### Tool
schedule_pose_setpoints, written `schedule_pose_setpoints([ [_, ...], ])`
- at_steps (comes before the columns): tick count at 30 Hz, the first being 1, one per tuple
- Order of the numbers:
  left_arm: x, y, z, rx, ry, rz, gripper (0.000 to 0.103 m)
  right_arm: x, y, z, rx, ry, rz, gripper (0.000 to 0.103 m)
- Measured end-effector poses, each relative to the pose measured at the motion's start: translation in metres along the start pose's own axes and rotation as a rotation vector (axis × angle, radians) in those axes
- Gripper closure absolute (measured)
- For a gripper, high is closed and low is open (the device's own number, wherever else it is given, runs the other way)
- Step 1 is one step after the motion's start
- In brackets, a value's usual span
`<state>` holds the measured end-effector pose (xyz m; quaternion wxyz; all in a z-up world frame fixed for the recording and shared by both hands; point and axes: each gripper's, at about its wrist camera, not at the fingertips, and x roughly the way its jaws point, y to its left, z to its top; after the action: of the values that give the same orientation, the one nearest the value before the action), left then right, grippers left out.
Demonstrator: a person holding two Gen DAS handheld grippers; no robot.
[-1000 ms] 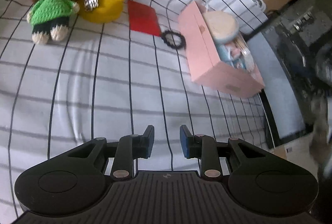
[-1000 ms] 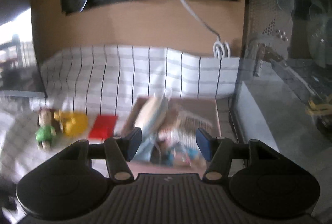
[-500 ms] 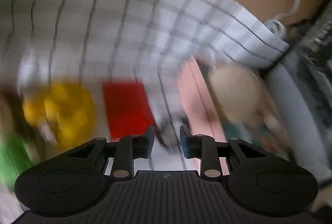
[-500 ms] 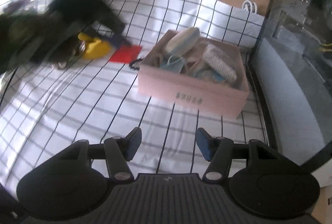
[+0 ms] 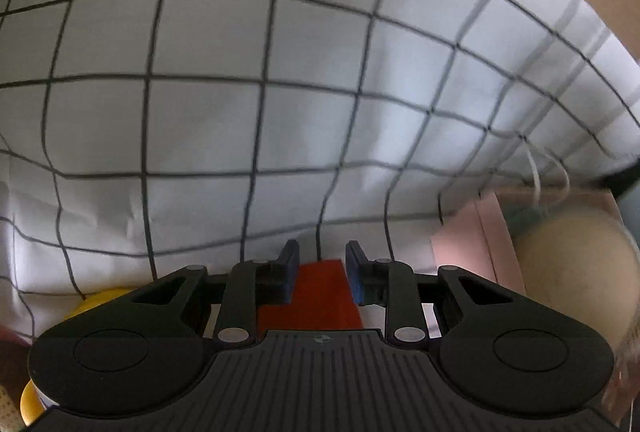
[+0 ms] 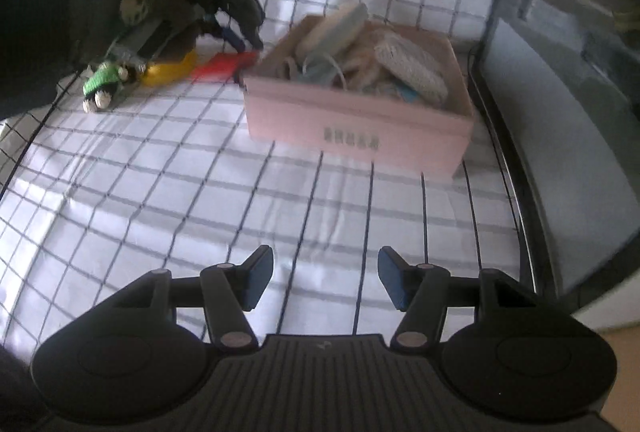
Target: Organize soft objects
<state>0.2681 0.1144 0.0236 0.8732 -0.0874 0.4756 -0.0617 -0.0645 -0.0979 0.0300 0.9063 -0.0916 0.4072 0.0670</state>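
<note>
Left gripper (image 5: 321,274): over the red piece (image 5: 316,292), beside the pink box (image 6: 360,119). Jaws narrow and closing; the red piece shows through the gap, but you are above it, not pinching it. Nothing held.

Right gripper (image 6: 325,282): jaws apart, empty, over bare checked cloth (image 6: 160,171) in front of the box.

Where the soft things are:
- Doll (image 6: 105,83), green top, on the cloth at far left, touching the yellow toy (image 6: 170,71).
- Red piece flat on the cloth, between yellow toy and box.
- Box is already heaped.

Risks from here:
- Red piece is flat. Narrow jaws coming down may skid over it or bunch the cloth under it, so you lift cloth too.
- Your left gripper is close to the box wall; a sideways drift would shove the box.
- Box is full to the rim. Anything dropped on top may roll off.
- Your left hand (image 6: 132,19) shades the doll and toy, and the picture there is blurred; there may be a small dark thing by the red piece, I cannot tell.

Count:
- Grippers: two.
- Box: one.
- Loose on cloth: three (doll, yellow toy, red piece).
- In box: several, heaped; no sure count.
</note>
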Motion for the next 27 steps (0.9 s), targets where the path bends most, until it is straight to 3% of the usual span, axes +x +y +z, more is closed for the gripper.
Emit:
schedule_pose_setpoints([
  [1,-0.001,0.000,-0.001,0.010,0.004,-0.007,0.077,0.000,0.001,0.005,-0.012,-0.016,0.008,0.049],
  [3,-0.005,-0.002,-0.009,0.060,0.015,-0.025,0.077,0.002,0.006,0.021,-0.044,-0.043,0.022,0.076],
  [7,-0.022,-0.008,-0.037,0.198,0.034,-0.042,0.079,0.016,0.031,0.060,-0.152,-0.094,0.023,0.085],
  [14,-0.075,0.015,-0.106,0.251,0.072,-0.124,0.079,0.068,0.109,0.106,-0.456,-0.119,-0.067,0.093],
  [18,-0.106,0.045,-0.143,0.200,0.083,-0.137,0.079,0.111,0.128,0.141,-0.496,-0.009,-0.082,0.094],
  [22,-0.129,0.078,-0.171,0.033,0.065,-0.207,0.081,0.155,0.138,0.169,-0.552,0.088,-0.180,0.094],
  [27,-0.151,0.103,-0.196,-0.129,0.034,-0.303,0.081,0.188,0.150,0.169,-0.648,0.166,-0.270,0.094],
])
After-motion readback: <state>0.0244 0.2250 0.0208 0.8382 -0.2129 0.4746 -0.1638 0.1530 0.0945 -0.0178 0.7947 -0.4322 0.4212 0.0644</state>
